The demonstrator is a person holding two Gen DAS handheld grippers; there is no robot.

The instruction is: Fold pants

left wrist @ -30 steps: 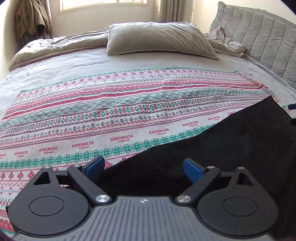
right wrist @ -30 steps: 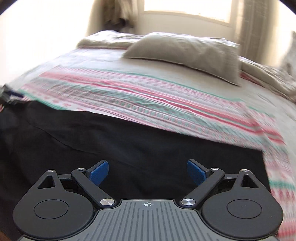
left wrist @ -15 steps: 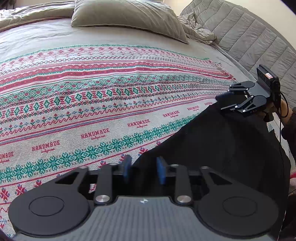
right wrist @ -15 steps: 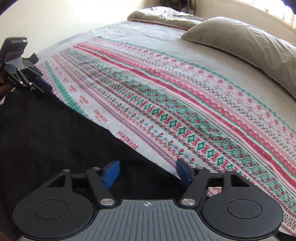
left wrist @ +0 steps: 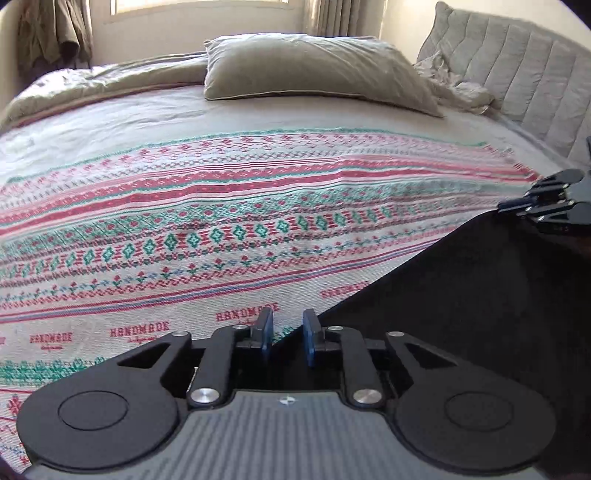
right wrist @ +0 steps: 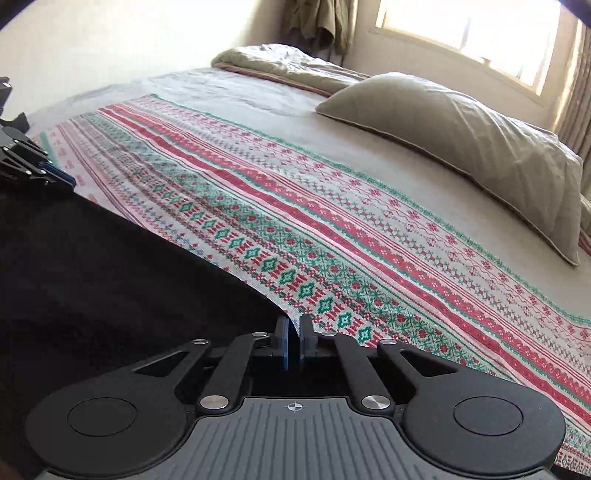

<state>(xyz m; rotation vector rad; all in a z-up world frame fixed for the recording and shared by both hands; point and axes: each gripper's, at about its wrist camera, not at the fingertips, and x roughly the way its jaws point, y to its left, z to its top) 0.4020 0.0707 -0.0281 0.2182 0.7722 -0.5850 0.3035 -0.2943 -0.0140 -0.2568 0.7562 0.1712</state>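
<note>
Black pants (left wrist: 461,314) lie on the near side of a patterned blanket (left wrist: 221,221), their long straight edge running between my two grippers. My left gripper (left wrist: 287,332) has one end of that edge between its blue pads. Its jaws stand narrow and are opening slightly, with a little blanket showing at the tips. From the right wrist view the pants (right wrist: 92,277) fill the lower left. My right gripper (right wrist: 291,332) is closing on the other end, pads almost together with black cloth between them. Each gripper shows in the other's view: the right gripper (left wrist: 517,205), the left gripper (right wrist: 61,181).
A grey pillow (left wrist: 314,70) and a rumpled quilt (left wrist: 110,81) lie at the far side of the bed. A padded headboard (left wrist: 517,74) rises on the right. Clothes (right wrist: 317,22) hang beside a bright window. The blanket (right wrist: 332,240) spreads flat beyond the pants.
Both grippers have gone from wide open to nearly together around the pants' edge. The right gripper has swung to the far end of the pants and sunk toward them.
</note>
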